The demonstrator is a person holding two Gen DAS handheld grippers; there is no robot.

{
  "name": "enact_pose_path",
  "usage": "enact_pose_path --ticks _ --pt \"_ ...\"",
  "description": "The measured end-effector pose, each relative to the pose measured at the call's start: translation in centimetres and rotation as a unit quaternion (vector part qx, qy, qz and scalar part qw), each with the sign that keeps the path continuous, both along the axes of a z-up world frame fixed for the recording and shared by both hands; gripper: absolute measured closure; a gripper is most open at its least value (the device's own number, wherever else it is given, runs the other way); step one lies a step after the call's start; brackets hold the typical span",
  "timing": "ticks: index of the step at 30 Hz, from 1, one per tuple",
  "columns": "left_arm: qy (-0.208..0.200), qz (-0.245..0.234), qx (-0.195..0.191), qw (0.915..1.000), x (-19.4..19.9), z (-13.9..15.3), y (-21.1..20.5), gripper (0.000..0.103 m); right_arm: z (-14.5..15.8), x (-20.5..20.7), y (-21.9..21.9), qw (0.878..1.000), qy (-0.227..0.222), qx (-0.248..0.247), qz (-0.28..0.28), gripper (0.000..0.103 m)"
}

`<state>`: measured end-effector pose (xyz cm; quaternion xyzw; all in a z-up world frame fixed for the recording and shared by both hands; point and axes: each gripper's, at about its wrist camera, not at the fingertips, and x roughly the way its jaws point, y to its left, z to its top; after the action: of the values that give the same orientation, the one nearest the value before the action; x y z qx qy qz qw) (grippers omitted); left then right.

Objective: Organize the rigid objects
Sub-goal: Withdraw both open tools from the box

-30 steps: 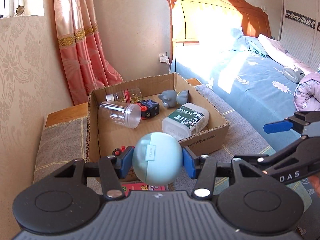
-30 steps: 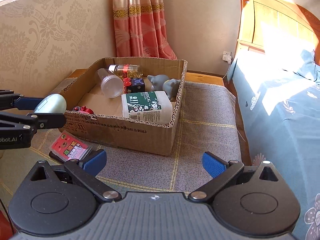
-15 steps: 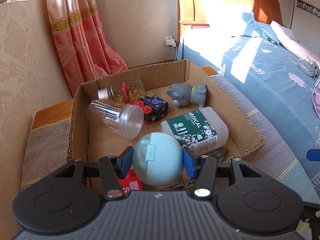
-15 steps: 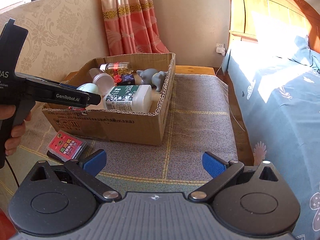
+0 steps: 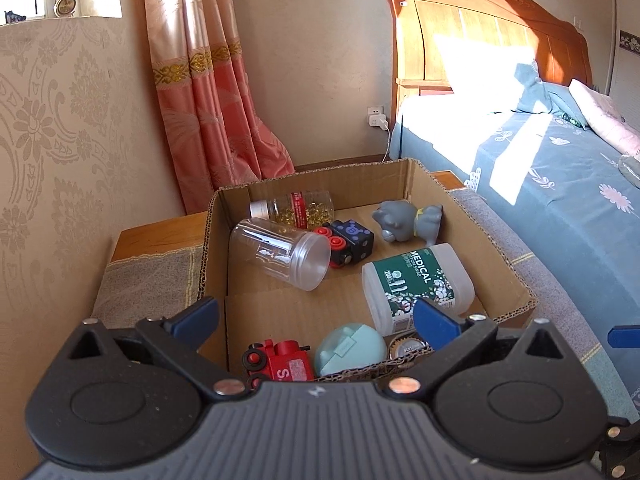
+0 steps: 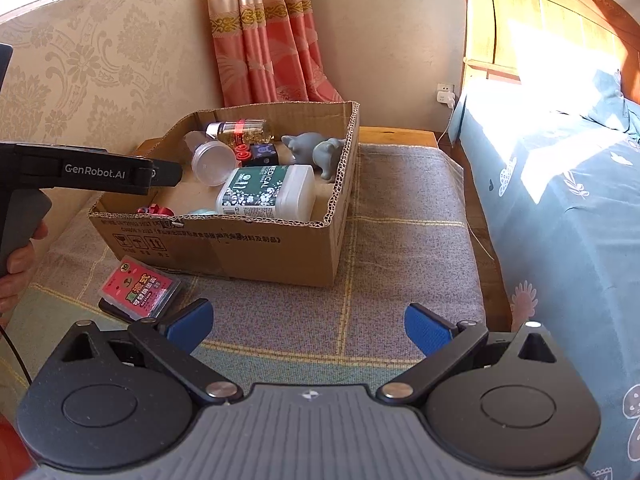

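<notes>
Now the flat pink card pack in clear plastic (image 6: pixel 139 287) lies on the woven grey mat (image 6: pixel 400 216) outside the corrugated cardboard box (image 6: pixel 256 248), near-left of the right gripper (image 6: pixel 308 326), whose jaws stand wide apart and empty; its long axis runs diagonally. The left gripper (image 5: pixel 316 320) jaws have just been opening, nothing between them; the smooth pale-teal ball-shaped case (image 5: pixel 350 349) rests in the box's near corner beside a red plastic toy train (image 5: pixel 280 362).

A brown corrugated cardboard box (image 5: pixel 516 292) holds a pale mint round plastic case (image 5: pixel 350 350), a red toy train (image 5: pixel 280 362), a white bottle with dark green flowered label (image 5: pixel 416 284) and a grey animal figure (image 5: pixel 406 222). At upper left hangs a salmon-pink curtain with gold patterned band (image 5: pixel 200 92). At right lies a blue bedspread with white flowers (image 5: pixel 560 184).
</notes>
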<state>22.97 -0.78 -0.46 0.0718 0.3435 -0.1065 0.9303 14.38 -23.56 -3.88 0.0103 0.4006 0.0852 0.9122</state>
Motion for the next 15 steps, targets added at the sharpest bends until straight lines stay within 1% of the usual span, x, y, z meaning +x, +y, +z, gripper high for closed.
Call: enact_pose_path --ticks 6,9,11,15 --pt "-0.001 0.015 0.002 0.9999 -2.9 -0.7 1.3 0.001 0.2 -0.5 0.6 1.000 -0.001 0.004 0.001 0.000" --pt "0.013 0.012 -0.023 0.9996 -4.5 -1.9 2.1 0.000 0.1 -0.7 0.8 1.000 -0.001 0.002 0.002 0.000" --pt "0.026 0.011 -0.032 0.9991 -5.0 -3.1 2.5 0.000 0.0 -0.8 0.8 1.000 0.000 0.000 0.002 0.000" --pt "0.058 0.016 -0.051 0.9969 -5.1 -5.6 3.1 0.001 0.0 -1.1 0.8 1.000 0.001 -0.002 0.001 0.000"
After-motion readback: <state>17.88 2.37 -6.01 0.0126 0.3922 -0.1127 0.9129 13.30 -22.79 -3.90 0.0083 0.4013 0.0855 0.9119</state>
